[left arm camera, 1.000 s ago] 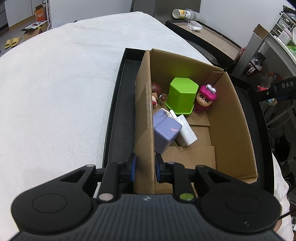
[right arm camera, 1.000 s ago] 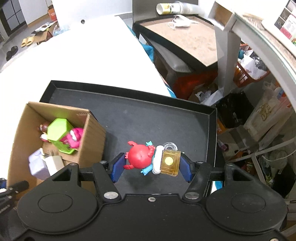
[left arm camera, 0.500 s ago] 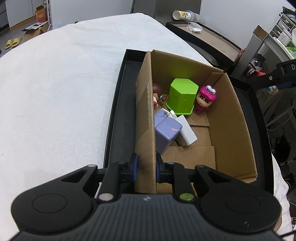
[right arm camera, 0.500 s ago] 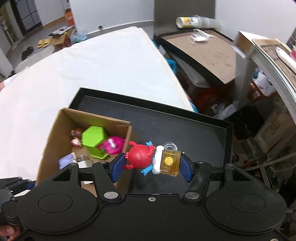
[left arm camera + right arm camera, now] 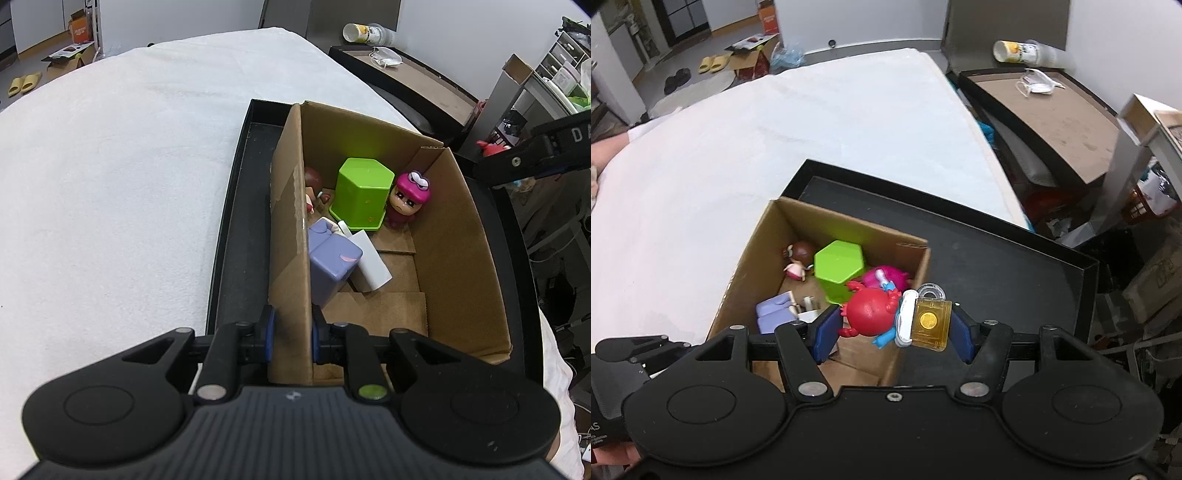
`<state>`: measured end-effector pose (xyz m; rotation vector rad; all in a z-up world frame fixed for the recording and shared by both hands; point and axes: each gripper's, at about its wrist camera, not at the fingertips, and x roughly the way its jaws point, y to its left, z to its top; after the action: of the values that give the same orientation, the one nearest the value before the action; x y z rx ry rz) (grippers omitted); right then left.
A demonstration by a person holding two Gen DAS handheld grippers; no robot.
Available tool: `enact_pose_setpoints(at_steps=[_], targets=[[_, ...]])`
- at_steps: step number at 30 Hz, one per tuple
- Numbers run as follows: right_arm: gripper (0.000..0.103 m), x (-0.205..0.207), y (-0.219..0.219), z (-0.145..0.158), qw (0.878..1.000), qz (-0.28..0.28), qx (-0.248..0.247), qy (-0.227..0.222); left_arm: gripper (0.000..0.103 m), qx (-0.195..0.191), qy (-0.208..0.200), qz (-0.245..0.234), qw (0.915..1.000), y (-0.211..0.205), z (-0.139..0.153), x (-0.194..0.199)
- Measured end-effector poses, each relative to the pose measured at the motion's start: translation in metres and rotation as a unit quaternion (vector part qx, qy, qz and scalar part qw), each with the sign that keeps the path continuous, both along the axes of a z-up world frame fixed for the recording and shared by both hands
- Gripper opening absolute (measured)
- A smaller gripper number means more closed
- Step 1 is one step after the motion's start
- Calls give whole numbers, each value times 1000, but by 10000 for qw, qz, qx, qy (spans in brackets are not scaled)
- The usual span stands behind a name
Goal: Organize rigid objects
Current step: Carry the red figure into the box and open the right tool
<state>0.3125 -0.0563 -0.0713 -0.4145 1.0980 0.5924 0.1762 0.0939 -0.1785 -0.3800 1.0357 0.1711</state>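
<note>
Overhead, the right claw (image 5: 893,328) clamps a red round toy figure with a clear amber block (image 5: 897,318) above the open brown cardboard box (image 5: 738,280); only the left wrist view shows the left claw (image 5: 290,334) pinching that box's wall, on a black tray (image 5: 236,236).

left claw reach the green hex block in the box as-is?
Probably not. The left claw is shut on the cardboard box wall, and the purple block stands between it and the green hex block.
</note>
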Motion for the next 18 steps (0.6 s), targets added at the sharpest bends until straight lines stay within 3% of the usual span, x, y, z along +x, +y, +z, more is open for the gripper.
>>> enact_pose_setpoints(at_steps=[18], targets=[[60, -20, 39, -31, 9978, 478, -456, 86, 18, -110, -67, -26, 9999, 5, -2, -2]])
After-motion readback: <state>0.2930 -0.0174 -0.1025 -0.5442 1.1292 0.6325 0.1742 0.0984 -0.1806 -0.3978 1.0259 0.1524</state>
